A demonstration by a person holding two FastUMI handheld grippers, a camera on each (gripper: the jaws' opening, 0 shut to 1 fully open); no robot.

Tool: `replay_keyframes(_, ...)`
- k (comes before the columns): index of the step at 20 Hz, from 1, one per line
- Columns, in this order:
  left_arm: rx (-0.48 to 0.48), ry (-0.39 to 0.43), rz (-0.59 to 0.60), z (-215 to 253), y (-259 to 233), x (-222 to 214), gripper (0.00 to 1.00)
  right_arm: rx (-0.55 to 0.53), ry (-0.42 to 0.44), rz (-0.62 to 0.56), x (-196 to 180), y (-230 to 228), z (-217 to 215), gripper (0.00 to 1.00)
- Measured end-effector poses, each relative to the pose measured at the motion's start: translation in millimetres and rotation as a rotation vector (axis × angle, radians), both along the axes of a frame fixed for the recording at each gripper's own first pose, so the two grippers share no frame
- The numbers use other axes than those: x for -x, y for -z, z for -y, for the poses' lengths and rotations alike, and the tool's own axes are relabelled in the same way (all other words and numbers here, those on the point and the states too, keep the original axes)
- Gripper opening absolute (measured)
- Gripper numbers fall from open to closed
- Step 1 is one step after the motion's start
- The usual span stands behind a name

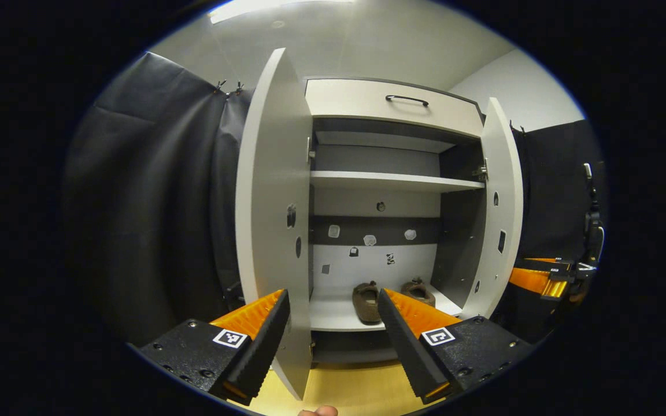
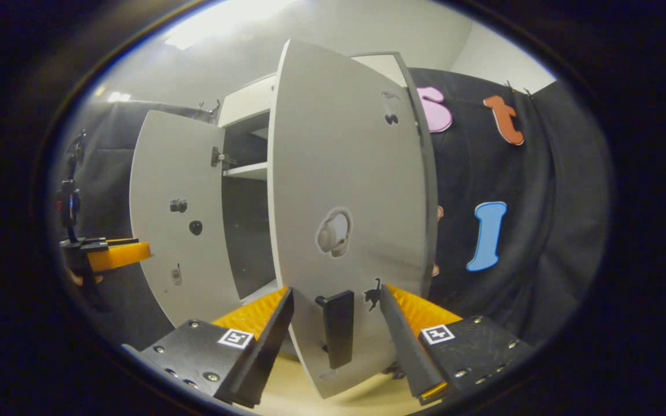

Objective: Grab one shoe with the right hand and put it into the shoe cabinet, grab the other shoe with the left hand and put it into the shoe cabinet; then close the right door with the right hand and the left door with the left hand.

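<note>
Left door (image 1: 272, 219): swung wide, its edge just beside the left gripper (image 1: 333, 329), fingers spread and empty.
Right door (image 2: 347, 219): partly open, black handle (image 2: 337, 328) between the fingers of the right gripper (image 2: 336, 329), spread wide, no contact I can tell.
Shoes (image 1: 366, 301): both on the bottom shelf (image 1: 333, 315) of the cabinet (image 1: 393, 104), well beyond the fingers; the right one partly hidden.

Left finger (image 1: 263, 315) hides part of the left door (image 1: 272, 219)
</note>
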State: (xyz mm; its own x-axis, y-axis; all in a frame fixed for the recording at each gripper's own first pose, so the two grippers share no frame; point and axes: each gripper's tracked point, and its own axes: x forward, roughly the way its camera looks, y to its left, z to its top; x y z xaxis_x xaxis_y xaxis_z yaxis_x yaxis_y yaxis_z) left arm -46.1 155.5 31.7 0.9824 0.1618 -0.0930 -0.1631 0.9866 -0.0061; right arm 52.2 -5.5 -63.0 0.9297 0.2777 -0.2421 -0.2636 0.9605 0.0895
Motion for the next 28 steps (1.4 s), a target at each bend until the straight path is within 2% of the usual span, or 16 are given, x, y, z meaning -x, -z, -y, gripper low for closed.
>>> replay_keyframes(6,0.002,-0.021,0.003,-10,-2,4,0.95,0.050,0.005,-0.006,-23,17,-16,0.88)
replay_keyframes(7,0.001,-0.020,0.005,-9,-2,4,0.94,0.064,0.016,-0.002,-30,20,-15,0.94)
replay_keyframes(8,0.002,-0.018,0.004,-10,-2,3,0.92,0.072,0.019,-0.007,-34,23,-15,0.93)
replay_keyframes(9,0.003,-0.016,0.002,-10,-2,3,0.92,0.065,0.018,-0.011,-35,26,-16,0.94)
replay_keyframes(12,0.009,-0.013,-0.001,-11,0,1,0.92,0.050,0.036,-0.011,-42,27,-15,0.87)
replay_keyframes(18,0.024,0.000,-0.006,-10,2,-1,0.92,0.028,0.043,-0.019,-53,31,-22,0.87)
replay_keyframes(19,0.029,0.003,-0.004,-10,2,-1,0.92,0.025,0.044,-0.019,-55,31,-24,0.89)
replay_keyframes(21,0.038,0.005,0.001,-11,0,1,0.92,0.022,0.046,-0.019,-60,33,-29,0.87)
replay_keyframes(23,0.044,0.007,0.007,-12,-2,3,0.92,0.019,0.048,-0.021,-64,35,-33,0.89)
replay_keyframes(24,0.045,0.008,0.008,-13,-3,4,0.92,0.014,0.051,-0.023,-66,35,-34,0.87)
replay_keyframes(25,0.045,0.009,0.010,-12,-4,5,0.92,0.010,0.053,-0.026,-68,36,-35,0.89)
replay_keyframes(28,0.046,0.005,0.010,-17,-5,10,0.92,0.001,0.064,-0.032,-74,38,-39,0.87)
